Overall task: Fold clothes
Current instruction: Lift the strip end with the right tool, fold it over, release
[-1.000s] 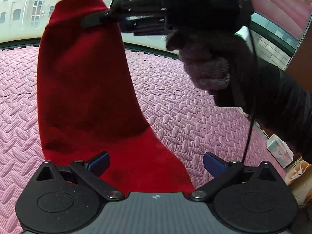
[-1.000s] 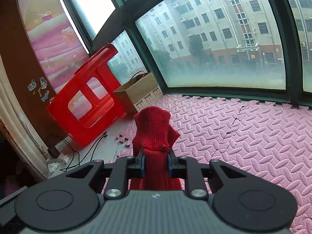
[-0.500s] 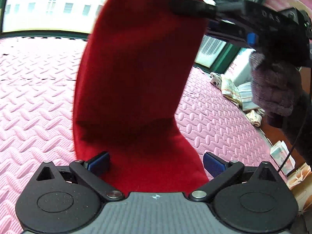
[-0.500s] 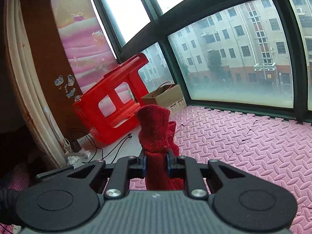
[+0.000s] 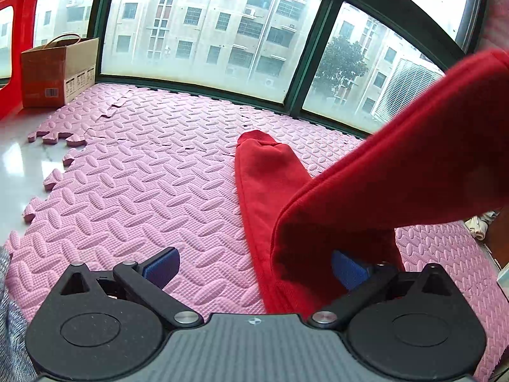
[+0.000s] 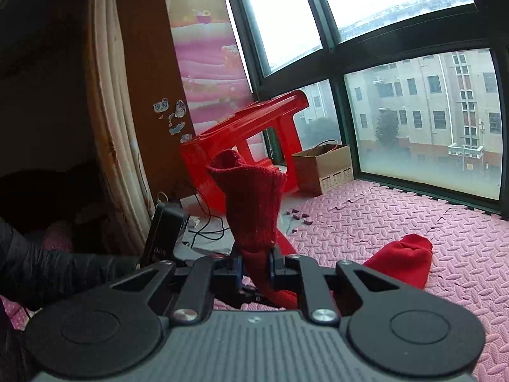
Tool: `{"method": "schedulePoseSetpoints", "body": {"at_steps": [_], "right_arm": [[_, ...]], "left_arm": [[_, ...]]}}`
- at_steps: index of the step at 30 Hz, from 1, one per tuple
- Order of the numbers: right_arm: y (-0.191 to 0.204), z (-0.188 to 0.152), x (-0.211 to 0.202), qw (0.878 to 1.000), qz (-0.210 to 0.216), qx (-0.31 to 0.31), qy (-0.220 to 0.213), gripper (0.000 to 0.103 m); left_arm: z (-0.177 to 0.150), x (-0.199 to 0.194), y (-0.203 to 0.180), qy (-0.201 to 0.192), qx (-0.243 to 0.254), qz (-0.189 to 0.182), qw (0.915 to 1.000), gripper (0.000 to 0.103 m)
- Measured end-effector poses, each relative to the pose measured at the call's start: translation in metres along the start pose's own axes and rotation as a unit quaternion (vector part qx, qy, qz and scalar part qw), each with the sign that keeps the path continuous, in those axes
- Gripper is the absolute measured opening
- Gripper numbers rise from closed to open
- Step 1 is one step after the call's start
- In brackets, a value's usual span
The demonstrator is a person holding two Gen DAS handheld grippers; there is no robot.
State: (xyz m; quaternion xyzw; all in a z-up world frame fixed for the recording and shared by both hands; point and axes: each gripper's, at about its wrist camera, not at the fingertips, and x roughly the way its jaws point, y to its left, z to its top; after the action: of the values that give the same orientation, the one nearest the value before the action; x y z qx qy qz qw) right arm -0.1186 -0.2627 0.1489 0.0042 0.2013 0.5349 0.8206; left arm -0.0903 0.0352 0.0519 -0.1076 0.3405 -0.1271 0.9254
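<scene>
On the pink floor mat: we catch a red garment (image 5: 264,175) mid-fold, part lying flat on the mat (image 5: 133,184), part lifted in the air.

Right claw (image 6: 254,269): pads pinching a ribbed red cuff (image 6: 251,197), which stands up between them; we read the jaws as squeezing a little tighter on the knit.

Left claw (image 5: 253,265): spread wide, blue pads well apart; red cloth drapes against its right pad (image 5: 348,269), but nothing is pinched.

What has changed: a second ago the lifted sleeve (image 5: 413,159) hung straight down in front of our left camera; now it slants up to the right, and a flat stretch of garment lies uncovered on the mat. Our right view has swung toward the red stool (image 6: 241,137) and cardboard box (image 6: 324,168).

What it means: we judge the sleeve is being carried across the body for a fold, not yet laid down.

Left to do: lower the cuff, release, smooth the fold.
</scene>
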Motion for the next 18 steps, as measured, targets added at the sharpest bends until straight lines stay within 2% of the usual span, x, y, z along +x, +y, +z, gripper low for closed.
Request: {"method": "schedulePoseSetpoints", "body": {"at_steps": [3,5,8,13,18], "right_arm": [[0.021,-0.024,-0.002,0.999,0.003,-0.028,0.03,0.015],[0.036,-0.041,-0.001,0.997,0.006,-0.048,0.055,0.026],[0.053,-0.062,0.001,0.993,-0.003,-0.074,0.091,0.031],[0.059,-0.08,-0.005,0.99,-0.011,-0.063,0.129,0.052],[0.061,-0.084,-0.021,0.987,-0.024,-0.045,0.151,0.054]], "left_arm": [[-0.006,-0.009,0.01,0.0,-0.012,0.005,0.9999,0.103],[-0.012,-0.018,0.013,0.0,-0.018,0.008,0.9998,0.103],[-0.017,-0.029,0.014,-0.004,-0.025,0.013,0.9996,0.103],[-0.028,-0.052,0.009,-0.01,-0.038,-0.002,0.9992,0.103],[-0.033,-0.074,-0.007,-0.026,-0.029,-0.022,0.999,0.103]]}}
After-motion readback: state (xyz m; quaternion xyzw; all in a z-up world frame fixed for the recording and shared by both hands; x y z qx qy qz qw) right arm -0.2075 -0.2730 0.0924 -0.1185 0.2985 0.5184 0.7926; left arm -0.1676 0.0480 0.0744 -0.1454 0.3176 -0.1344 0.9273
